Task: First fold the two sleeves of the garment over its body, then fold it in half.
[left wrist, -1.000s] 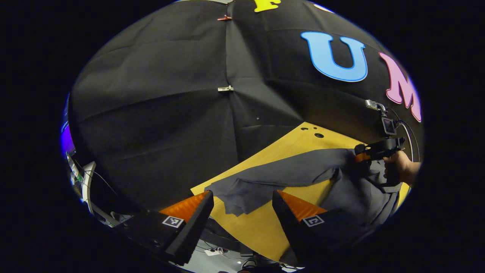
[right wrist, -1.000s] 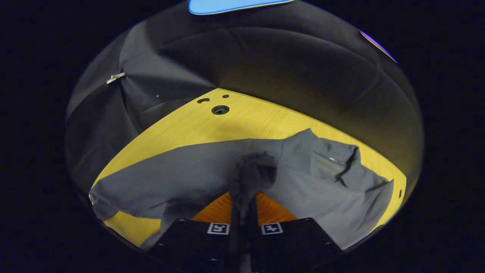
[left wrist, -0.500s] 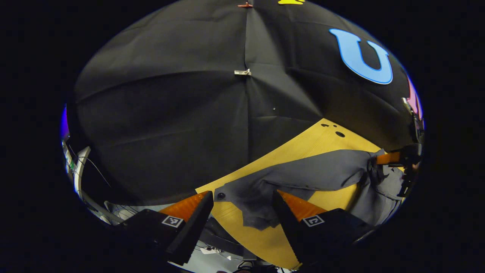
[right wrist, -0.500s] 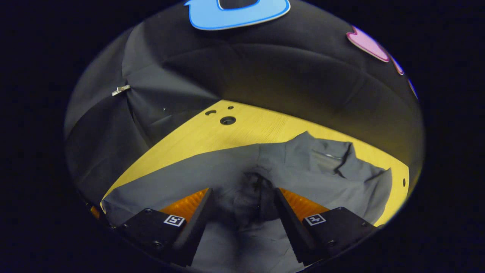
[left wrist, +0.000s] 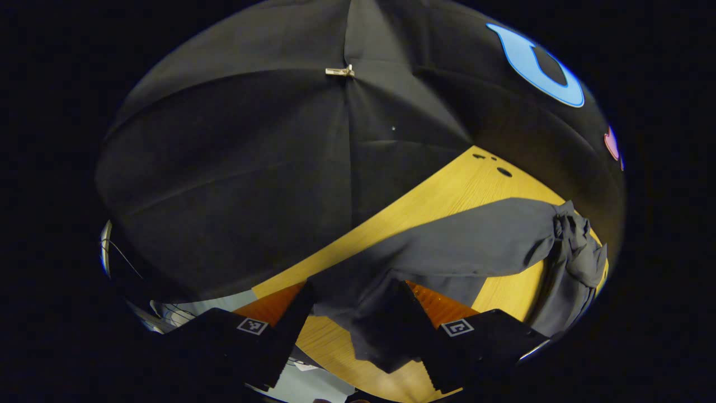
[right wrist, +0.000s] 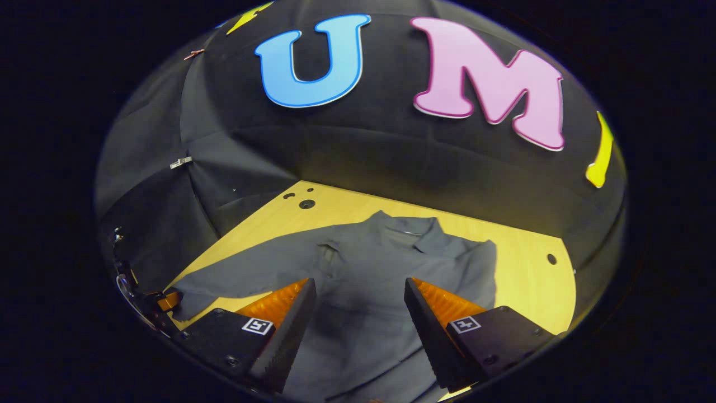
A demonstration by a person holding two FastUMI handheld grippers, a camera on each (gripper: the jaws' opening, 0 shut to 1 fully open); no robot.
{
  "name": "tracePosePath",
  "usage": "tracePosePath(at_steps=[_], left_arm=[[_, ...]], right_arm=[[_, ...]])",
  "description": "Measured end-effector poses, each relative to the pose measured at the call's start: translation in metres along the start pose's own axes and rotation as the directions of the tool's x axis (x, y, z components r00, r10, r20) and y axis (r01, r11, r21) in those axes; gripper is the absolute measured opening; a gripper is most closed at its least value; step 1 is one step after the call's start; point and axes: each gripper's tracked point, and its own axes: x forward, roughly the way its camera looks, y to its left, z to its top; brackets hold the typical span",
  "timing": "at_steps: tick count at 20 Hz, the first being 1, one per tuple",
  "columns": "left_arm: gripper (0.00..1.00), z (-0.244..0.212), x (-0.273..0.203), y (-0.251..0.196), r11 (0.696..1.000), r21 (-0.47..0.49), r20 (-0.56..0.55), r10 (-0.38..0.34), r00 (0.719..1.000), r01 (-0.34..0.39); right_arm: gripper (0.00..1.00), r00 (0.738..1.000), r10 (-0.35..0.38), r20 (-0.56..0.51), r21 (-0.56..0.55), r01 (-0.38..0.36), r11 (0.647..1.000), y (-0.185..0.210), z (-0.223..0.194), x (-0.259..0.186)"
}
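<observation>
- Shirt (right wrist: 369,280): grey, collared, spread on the table (right wrist: 531,263), lower centre of the right gripper view; collar toward the wall.
- One sleeve (left wrist: 447,252) stretches out across the wood, centre-right of the left gripper view; its cuff end lies between the left gripper's fingers, lower centre.
- Other side of the shirt looks bunched and rumpled at the right edge of the left gripper view, likely a sleeve already folded in; can't confirm.
- Left gripper (left wrist: 358,313): wide, fingers straddling the cuff, not pinching; placed to grab it, I judge.
- Right gripper (right wrist: 358,313): wide, holding nothing, hovering over the shirt body.
</observation>
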Motion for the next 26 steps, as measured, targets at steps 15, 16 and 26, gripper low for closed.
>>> tracePosePath(at_steps=[15,16,26], left_arm=[[0.10,-0.005,0.011,-0.036,0.952,0.267,-0.142,-0.113,0.983,0.148],[0.06,-0.003,0.009,-0.036,0.951,0.269,-0.141,-0.115,0.983,0.150],[0.05,0.085,-0.050,-0.098,0.965,0.127,0.002,-0.232,0.973,0.229]], right_arm=[[0.99,0.978,-0.201,-0.053,0.133,0.206,0.969,-0.103,-0.071,-0.099],[0.99,0.976,-0.214,-0.051,0.140,0.219,0.966,-0.111,-0.072,-0.102],[0.99,0.955,-0.293,-0.041,0.232,0.294,0.927,-0.185,-0.075,-0.105]])
